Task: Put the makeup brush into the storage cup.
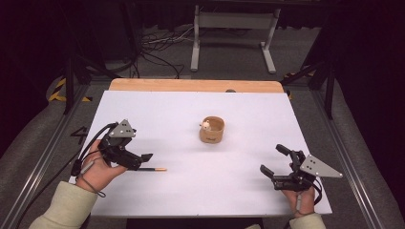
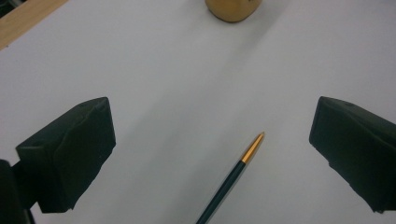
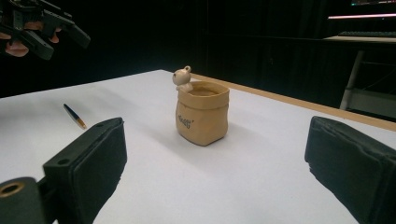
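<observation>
- While hovering over the pen near the table's left edge, left gripper spread wide, straddling it, likely lined up to pinch the barrel.
- Pen lying flat, long axis parallel to the near edge, gold tip toward the right edge.
- Right gripper near the right corner, jaws wide and empty, facing the pot at the middle, probably waiting.

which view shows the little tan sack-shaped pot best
The right gripper view: the tan sack-shaped pot stands whole, side-on, with its small pale figure at the rim. The high view shows it small from above; the left gripper view catches just its base.
</observation>
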Tool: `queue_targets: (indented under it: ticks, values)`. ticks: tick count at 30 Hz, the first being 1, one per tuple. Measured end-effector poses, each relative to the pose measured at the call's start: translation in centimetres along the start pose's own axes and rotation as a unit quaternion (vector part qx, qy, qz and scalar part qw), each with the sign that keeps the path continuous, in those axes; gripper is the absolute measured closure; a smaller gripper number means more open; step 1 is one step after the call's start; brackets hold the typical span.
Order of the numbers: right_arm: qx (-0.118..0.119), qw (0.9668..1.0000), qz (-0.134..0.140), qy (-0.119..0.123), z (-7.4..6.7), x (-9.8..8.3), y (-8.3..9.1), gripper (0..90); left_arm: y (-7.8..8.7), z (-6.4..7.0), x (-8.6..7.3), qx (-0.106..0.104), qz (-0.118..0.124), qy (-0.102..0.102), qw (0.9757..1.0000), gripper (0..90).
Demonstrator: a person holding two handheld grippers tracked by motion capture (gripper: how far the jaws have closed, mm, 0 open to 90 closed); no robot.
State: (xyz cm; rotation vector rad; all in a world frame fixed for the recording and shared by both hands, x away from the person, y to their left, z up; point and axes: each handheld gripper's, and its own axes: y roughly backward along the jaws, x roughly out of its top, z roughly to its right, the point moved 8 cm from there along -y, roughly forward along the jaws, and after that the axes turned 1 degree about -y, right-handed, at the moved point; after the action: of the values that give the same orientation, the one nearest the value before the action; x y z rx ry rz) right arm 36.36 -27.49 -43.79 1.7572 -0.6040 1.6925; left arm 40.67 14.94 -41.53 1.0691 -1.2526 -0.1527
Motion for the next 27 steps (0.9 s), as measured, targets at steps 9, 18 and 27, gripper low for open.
queue_targets:
  ticks: [9, 18, 27]
  values:
    - [0.003, 0.9999, 0.004, -0.009, 0.0, 0.0, 0.1, 6.5, -0.9, -0.3, -0.3, 0.016, -0.044, 0.002, 0.9989, 0.3]
    - [0.003, 0.9999, 0.003, -0.010, 0.0, 0.0, 0.1, 6.7, -1.6, -0.3, -0.9, 0.002, -0.081, 0.001, 0.9967, 2.2]
    - [0.005, 0.9999, -0.001, -0.013, -0.1, -0.2, 0.1, 7.3, -2.5, -0.4, -1.7, -0.001, -0.114, -0.004, 0.9935, 3.8]
